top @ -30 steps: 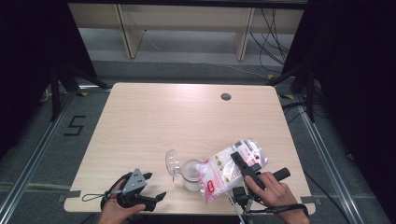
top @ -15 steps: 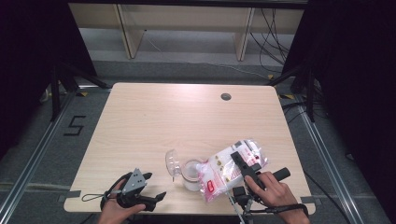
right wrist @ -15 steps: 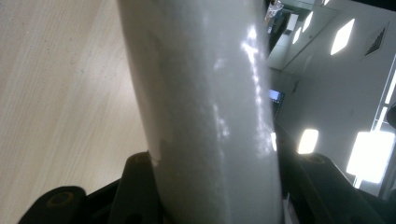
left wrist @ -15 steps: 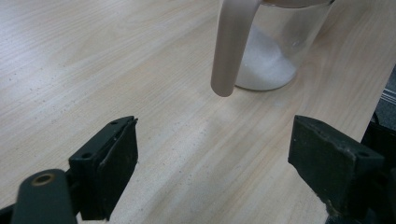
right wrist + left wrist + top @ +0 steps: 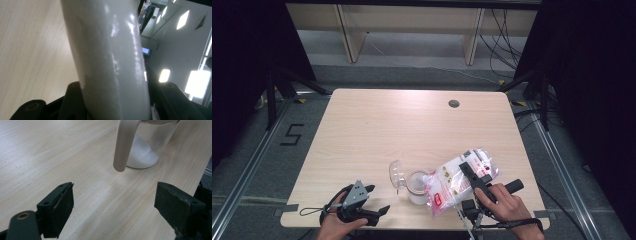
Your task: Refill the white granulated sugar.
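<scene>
Near the front edge of the bench [image 5: 362, 130], your right tongs [image 5: 472, 176] grip a white bag [image 5: 459, 181], tilted with its lower end over a clear jar [image 5: 417, 186] partly filled with white powder. Your left tongs [image 5: 374, 212] rest beside the jar, jaws wide apart with nothing between them.

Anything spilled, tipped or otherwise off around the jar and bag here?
Nothing stands out. The bag is tilted over the jar in the right gripper, white grains lie inside the jar, and the table around it looks free of spills.
</scene>
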`<act>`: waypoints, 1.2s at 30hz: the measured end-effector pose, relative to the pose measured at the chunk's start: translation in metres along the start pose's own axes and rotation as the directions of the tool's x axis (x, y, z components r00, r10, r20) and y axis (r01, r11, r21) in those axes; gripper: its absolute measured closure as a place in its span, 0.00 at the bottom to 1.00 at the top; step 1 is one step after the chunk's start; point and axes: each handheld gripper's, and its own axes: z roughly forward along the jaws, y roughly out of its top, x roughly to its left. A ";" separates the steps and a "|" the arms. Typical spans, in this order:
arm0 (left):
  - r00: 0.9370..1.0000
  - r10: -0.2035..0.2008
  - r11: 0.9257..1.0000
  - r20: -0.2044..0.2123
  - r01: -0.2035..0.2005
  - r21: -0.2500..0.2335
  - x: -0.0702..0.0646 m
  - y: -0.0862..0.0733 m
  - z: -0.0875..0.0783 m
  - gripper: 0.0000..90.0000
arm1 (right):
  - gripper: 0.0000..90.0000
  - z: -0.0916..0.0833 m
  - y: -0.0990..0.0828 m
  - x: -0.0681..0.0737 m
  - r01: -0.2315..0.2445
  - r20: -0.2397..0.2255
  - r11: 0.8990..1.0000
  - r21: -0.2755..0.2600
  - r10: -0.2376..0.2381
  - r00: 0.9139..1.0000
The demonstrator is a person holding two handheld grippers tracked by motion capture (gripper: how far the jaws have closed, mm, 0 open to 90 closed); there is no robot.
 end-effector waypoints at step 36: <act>1.000 0.002 1.000 -0.001 -0.002 -0.001 0.000 0.000 0.000 0.17 | 0.67 -0.002 0.000 -0.004 0.034 0.023 0.999 -0.010 -0.033 0.999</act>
